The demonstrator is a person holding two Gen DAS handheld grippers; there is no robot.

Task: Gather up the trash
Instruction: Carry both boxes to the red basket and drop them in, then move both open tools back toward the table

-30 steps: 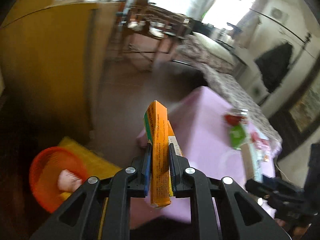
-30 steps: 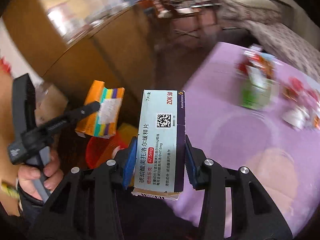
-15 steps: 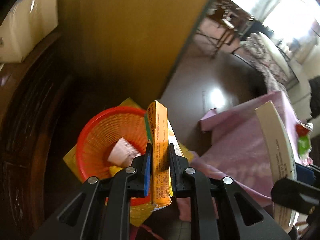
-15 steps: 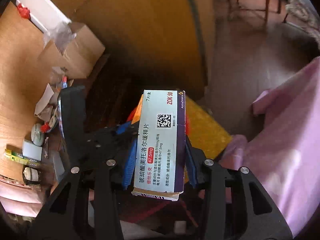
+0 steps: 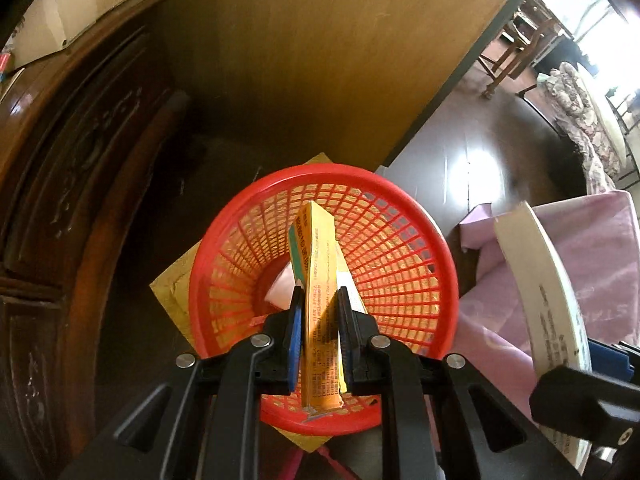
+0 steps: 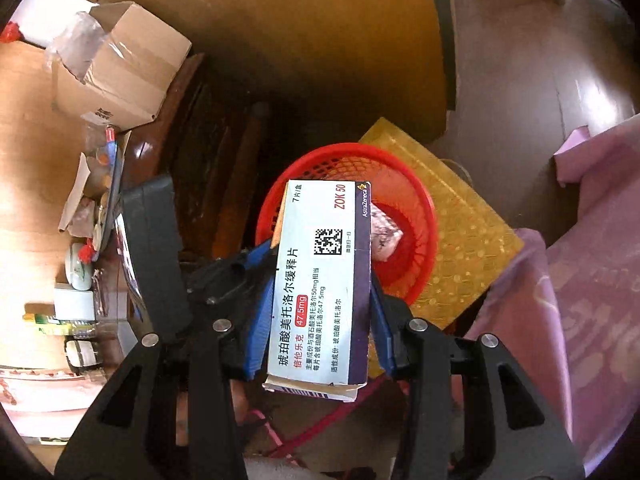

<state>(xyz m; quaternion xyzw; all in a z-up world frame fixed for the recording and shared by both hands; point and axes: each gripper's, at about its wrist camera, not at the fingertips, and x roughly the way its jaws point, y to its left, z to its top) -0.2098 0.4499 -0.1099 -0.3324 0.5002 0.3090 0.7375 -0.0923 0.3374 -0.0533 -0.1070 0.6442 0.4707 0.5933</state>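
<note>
Tongs first: my left gripper (image 5: 318, 320) is clamped on the orange box (image 5: 318, 280), edge-on, right over the red basket (image 5: 400, 240). Right gripper (image 6: 316, 300) pinches the white med box (image 6: 320, 280) w/ blue pads on both sides, jaws just easing wider, above same basket on a yellow mat (image 6: 460, 248). Pink cloth (image 6: 580, 280) beside it.

A lived-in home. In the left wrist view a carved dark-wood cabinet (image 5: 76, 184) fills nine o'clock, with wooden chairs (image 5: 520, 52) and a floral-covered bed (image 5: 588, 120) by a bright window at two o'clock, across a polished dark floor (image 5: 472, 152). In the right wrist view an opened cardboard box (image 6: 120, 80) and small household clutter (image 6: 84, 248) sit at nine to ten o'clock; pink cloth (image 6: 592, 280) drapes a worktop at three o'clock.
</note>
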